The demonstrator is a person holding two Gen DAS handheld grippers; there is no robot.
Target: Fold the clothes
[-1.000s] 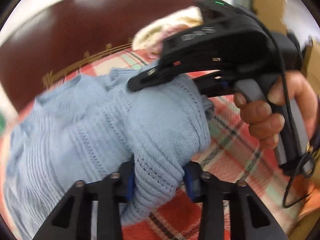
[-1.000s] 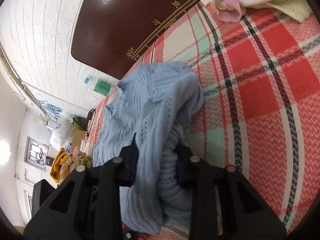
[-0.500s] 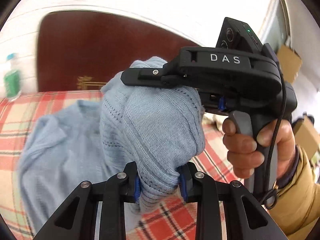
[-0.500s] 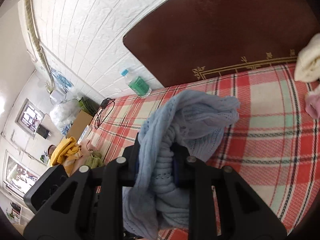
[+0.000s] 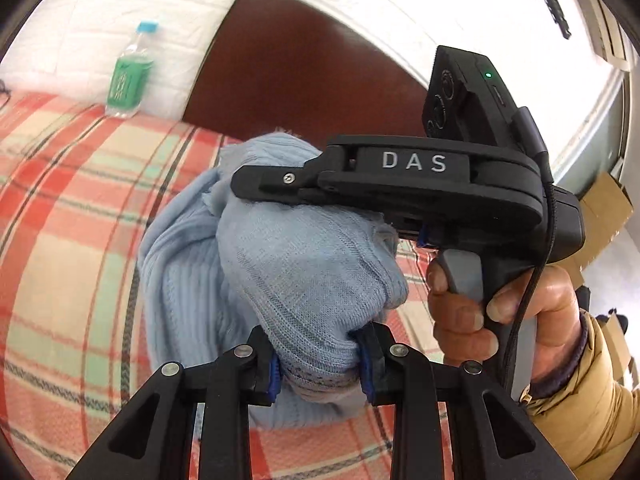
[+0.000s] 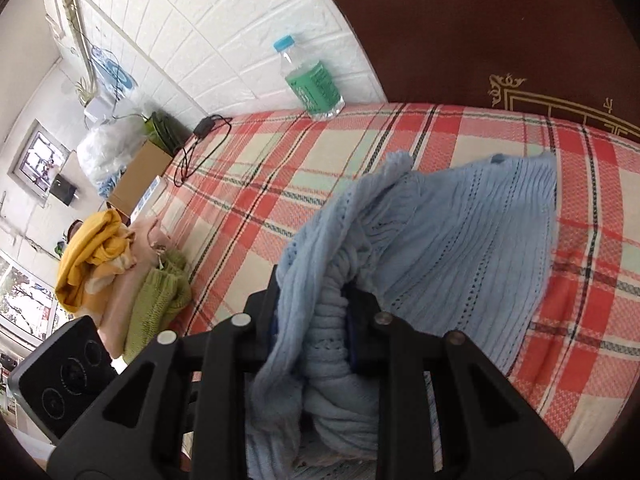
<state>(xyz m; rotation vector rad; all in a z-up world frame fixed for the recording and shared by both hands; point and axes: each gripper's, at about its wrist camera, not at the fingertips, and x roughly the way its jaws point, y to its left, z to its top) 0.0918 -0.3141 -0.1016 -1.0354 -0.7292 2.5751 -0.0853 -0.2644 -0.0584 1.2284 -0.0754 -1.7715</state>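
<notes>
Sweater (image 5: 304,276): light blue knit, lifted off the plaid bed (image 5: 60,220) and bunched between both grippers; raised, by judgement, so that it can hang free and be sorted out before folding.

Bottle (image 5: 130,74): clear with green label, upright at the far left where the bed meets the white wall; well apart from the work.

Left hand-held gripper (image 5: 320,364): clamped on a thick gather of ribbed hem, blue pads pressed into the knit on either side; grip low on the bundle, apparently to carry its weight.

Headboard (image 5: 304,80): dark brown, behind the raised garment.

Right hand-held gripper (image 5: 260,184): seen side-on in the left view, trigger squeezed by the bare hand (image 5: 480,304); in its own view (image 6: 312,332) closed on a rope of twisted knit, the rest of the sweater (image 6: 460,240) fanning forward and to the right above the bed (image 6: 260,184).

Clothes pile (image 6: 120,264): yellow, pink and green garments at the bed's left edge in the right view; probably waiting their turn.

Stage: early, nothing folded yet; next step likely spreading the garment flat.

Risk: twisted fabric may stay tangled unless one grip is shifted.
</notes>
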